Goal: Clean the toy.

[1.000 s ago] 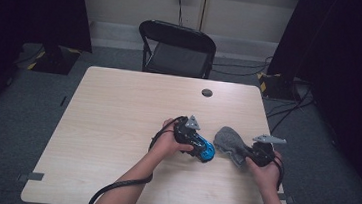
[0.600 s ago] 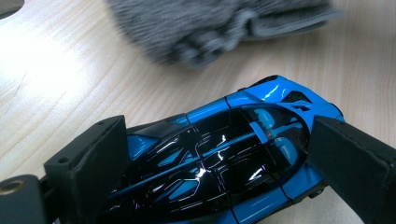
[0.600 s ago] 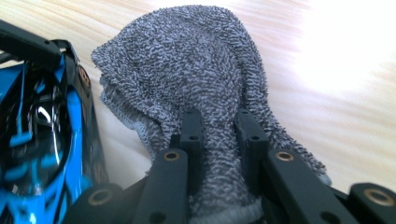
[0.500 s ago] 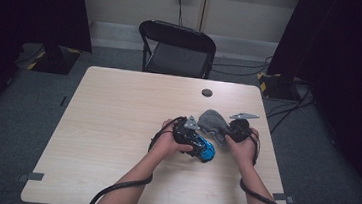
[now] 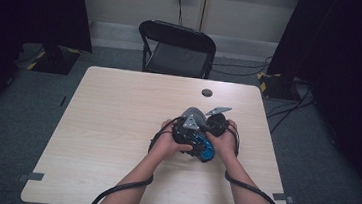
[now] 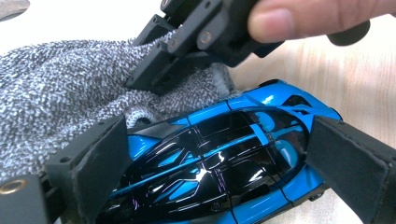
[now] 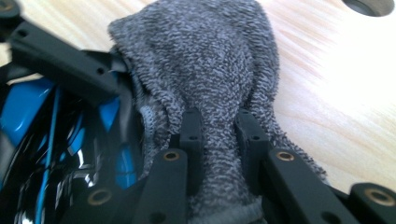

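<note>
Between the left gripper's (image 6: 219,163) two black jaws sits a blue and black toy car (image 6: 219,154), its glossy roof facing the camera in the left gripper view. One padded jaw presses the car's flank at lower left and the other presses the opposite flank at right, so the jaws clamp the car across its width. Just beyond the car, on the far side from the jaws' base, lies a grey knitted cloth (image 6: 60,93), touching the car's upper edge. The right gripper comes in from the top of that view with a fingertip (image 6: 299,18) of the person's hand on it, and its jaw tips bite into the cloth right beside the car.

In the right gripper view, the right gripper's (image 7: 219,140) jaws stand drawn close together with a bunched fold of the grey cloth (image 7: 210,60) pinched between them; the rest of the cloth spreads away past the jaw tips onto the pale wooden table (image 7: 336,93). To the left of these jaws the blue car (image 7: 42,140) shows, with a black jaw of the other gripper crossing above it.

From the high view, both grippers meet near the table's middle right, the left gripper (image 5: 186,132) and the right gripper (image 5: 217,123) pressed close, with the car (image 5: 204,148) a blue spot between the hands.
</note>
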Action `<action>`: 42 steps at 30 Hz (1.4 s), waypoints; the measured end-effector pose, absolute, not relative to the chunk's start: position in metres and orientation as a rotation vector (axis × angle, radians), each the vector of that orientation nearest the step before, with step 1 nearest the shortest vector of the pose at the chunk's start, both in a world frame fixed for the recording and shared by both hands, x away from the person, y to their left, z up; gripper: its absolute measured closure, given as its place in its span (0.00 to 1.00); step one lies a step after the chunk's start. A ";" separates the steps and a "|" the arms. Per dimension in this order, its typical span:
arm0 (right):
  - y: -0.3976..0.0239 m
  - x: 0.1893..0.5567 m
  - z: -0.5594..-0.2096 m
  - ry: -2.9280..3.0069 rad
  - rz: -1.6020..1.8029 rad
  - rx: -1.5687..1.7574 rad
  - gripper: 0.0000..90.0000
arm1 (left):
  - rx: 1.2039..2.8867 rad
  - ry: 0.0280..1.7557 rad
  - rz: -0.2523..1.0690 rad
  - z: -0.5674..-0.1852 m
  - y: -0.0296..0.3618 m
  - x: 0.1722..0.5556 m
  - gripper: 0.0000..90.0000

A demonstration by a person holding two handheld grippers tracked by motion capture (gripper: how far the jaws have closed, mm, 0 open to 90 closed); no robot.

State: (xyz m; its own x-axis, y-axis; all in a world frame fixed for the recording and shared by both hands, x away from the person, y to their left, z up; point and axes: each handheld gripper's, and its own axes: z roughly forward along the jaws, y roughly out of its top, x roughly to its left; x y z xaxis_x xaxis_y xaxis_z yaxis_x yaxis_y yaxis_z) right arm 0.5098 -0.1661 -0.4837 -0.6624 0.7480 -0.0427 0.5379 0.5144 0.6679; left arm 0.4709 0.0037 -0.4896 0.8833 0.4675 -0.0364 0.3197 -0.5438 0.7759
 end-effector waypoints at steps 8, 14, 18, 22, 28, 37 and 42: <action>-0.183 0.507 -0.487 2.515 0.989 0.955 0.86 | 2.179 0.588 0.214 -0.489 0.004 0.472 0.08; -0.196 0.503 -0.488 2.544 1.038 0.922 0.86 | 2.178 0.593 0.215 -0.489 0.004 0.471 0.08; -0.203 0.501 -0.488 2.558 1.053 0.911 0.86 | 2.177 0.594 0.214 -0.489 0.003 0.471 0.08; -0.209 0.498 -0.488 2.574 1.070 0.899 0.86 | 2.181 0.593 0.211 -0.488 0.002 0.471 0.09; -0.221 0.492 -0.488 2.596 1.085 0.877 0.86 | 2.181 0.599 0.210 -0.488 0.002 0.471 0.09; -0.238 0.479 -0.489 2.599 1.106 0.885 0.86 | 2.185 0.607 0.213 -0.488 0.001 0.471 0.09; -0.245 0.471 -0.489 2.595 1.106 0.891 0.86 | 2.189 0.611 0.212 -0.487 0.001 0.471 0.09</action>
